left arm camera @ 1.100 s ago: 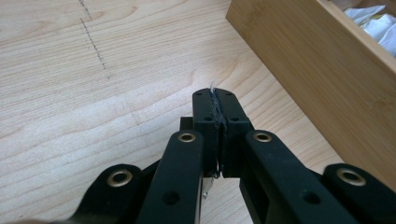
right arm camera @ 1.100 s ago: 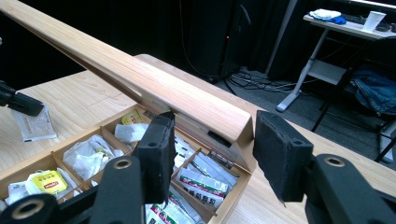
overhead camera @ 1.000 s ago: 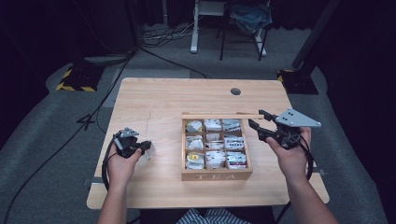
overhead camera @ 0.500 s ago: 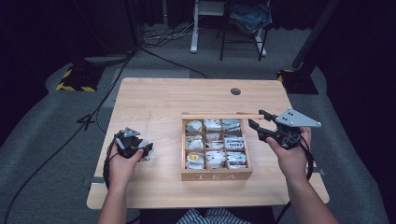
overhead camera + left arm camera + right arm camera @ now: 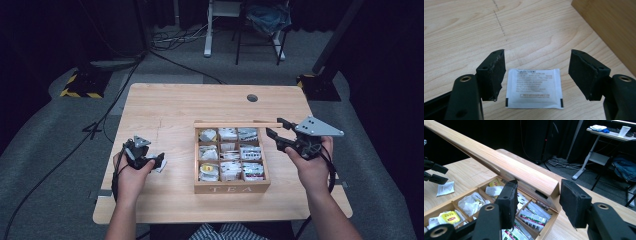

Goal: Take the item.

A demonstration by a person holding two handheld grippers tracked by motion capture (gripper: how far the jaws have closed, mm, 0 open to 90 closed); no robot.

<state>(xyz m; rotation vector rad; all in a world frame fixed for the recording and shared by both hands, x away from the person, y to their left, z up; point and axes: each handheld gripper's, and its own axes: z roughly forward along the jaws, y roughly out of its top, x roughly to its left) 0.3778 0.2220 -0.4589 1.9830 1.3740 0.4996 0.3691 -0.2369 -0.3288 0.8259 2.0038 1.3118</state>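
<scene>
One flat white paper sachet [image 5: 534,88] lies between opened left tool [image 5: 536,75] pads.

Bare table [image 5: 200,107] from 9 to 12 o'clock is open; tea box [image 5: 231,187] w/ raised lid [image 5: 499,162] blocks centre.

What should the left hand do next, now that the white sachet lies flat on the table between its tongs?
Probably lift the left tongs straight up and clear. Their jaws have just been opening, the white sachet lies flat on the table between them with neither pad pressing it, so it looks released beside the tea box.
</scene>
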